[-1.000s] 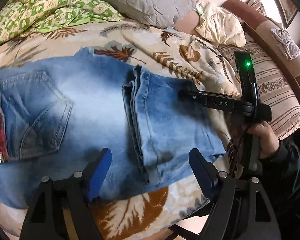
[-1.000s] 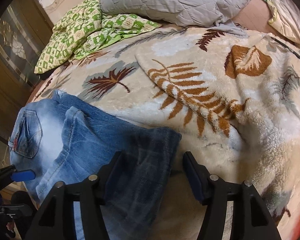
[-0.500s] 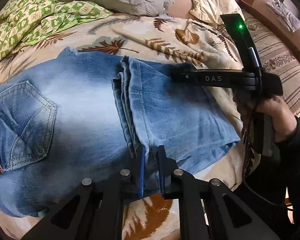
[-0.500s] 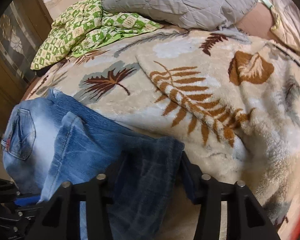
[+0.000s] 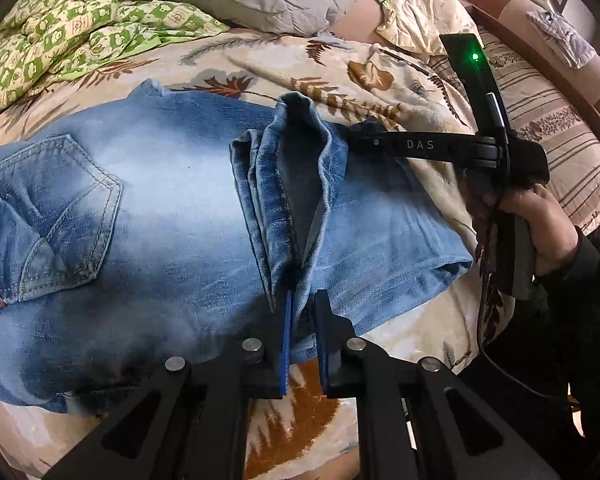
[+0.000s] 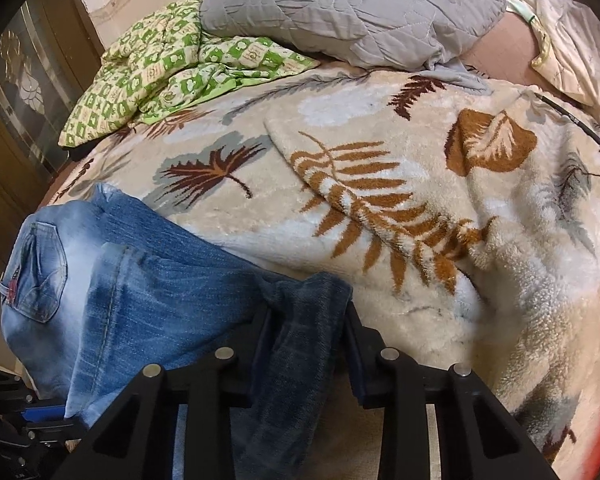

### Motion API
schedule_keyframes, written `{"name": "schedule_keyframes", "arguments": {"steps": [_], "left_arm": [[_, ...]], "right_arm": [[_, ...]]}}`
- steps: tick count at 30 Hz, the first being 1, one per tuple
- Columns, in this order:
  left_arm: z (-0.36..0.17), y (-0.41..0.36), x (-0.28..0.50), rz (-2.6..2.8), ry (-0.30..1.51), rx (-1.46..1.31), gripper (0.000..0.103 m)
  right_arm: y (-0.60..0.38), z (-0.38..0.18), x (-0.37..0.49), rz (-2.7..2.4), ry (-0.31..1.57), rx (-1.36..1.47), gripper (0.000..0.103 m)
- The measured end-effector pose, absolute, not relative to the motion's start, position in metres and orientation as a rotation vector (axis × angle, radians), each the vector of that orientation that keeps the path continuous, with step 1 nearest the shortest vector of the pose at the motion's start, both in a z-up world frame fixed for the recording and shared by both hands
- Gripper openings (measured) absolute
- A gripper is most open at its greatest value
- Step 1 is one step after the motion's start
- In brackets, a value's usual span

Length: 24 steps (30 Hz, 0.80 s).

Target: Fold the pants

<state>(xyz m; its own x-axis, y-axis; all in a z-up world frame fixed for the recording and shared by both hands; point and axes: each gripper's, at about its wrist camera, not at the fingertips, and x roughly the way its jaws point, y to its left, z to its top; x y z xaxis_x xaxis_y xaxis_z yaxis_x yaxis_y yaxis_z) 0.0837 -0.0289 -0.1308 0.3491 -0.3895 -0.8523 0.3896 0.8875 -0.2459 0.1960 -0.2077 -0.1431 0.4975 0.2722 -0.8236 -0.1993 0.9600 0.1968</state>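
Note:
Blue jeans [image 5: 172, 208] lie partly folded on a leaf-patterned blanket [image 5: 332, 76], back pocket at the left, leg ends doubled over at the right. My left gripper [image 5: 302, 312] is shut on the near edge of the folded leg hem, which rises in a ridge [image 5: 296, 152]. My right gripper [image 6: 306, 320] is shut on the far fold of the jeans [image 6: 160, 280]; it shows in the left wrist view [image 5: 364, 140] as a black bar held by a hand.
A grey pillow [image 6: 348, 4] and a green checked quilt [image 6: 160, 64] lie at the head of the bed. A cream pillow [image 5: 416, 20] and a striped bed edge [image 5: 548, 120] are at the right. A wooden cabinet [image 6: 16, 92] stands left.
Both grippers went from open to shut on the jeans. The folded leg hem has lifted into a ridge between them.

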Motion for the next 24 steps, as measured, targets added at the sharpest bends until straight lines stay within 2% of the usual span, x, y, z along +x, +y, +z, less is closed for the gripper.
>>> {"name": "schedule_keyframes", "arguments": {"steps": [4,6,7,8,9,12,24], "left_arm": [[-0.131,-0.028,0.086,-0.510,1.104,-0.005,0.011],[-0.129,-0.027,0.087,-0.508,1.091,-0.002,0.016],[-0.128,-0.025,0.088,-0.496,1.081,-0.010,0.027],[-0.126,-0.022,0.091,-0.455,1.082,-0.019,0.066],[-0.125,-0.018,0.093,-0.424,1.075,-0.038,0.100],[-0.112,-0.005,0.093,-0.408,1.004,-0.138,0.102],[-0.091,0.016,0.081,-0.346,0.975,-0.119,0.102]], "right_arm": [[-0.208,-0.144,0.196,0.285,1.007,0.078,0.036],[-0.210,-0.143,0.195,0.284,1.000,0.079,0.053],[-0.212,-0.142,0.194,0.282,0.998,0.083,0.075],[-0.214,-0.140,0.192,0.274,0.994,0.095,0.085],[-0.217,-0.135,0.189,0.272,0.977,0.112,0.085],[-0.226,-0.119,0.179,0.288,0.922,0.157,0.085],[-0.224,-0.090,0.158,0.307,0.874,0.066,0.086]]}}
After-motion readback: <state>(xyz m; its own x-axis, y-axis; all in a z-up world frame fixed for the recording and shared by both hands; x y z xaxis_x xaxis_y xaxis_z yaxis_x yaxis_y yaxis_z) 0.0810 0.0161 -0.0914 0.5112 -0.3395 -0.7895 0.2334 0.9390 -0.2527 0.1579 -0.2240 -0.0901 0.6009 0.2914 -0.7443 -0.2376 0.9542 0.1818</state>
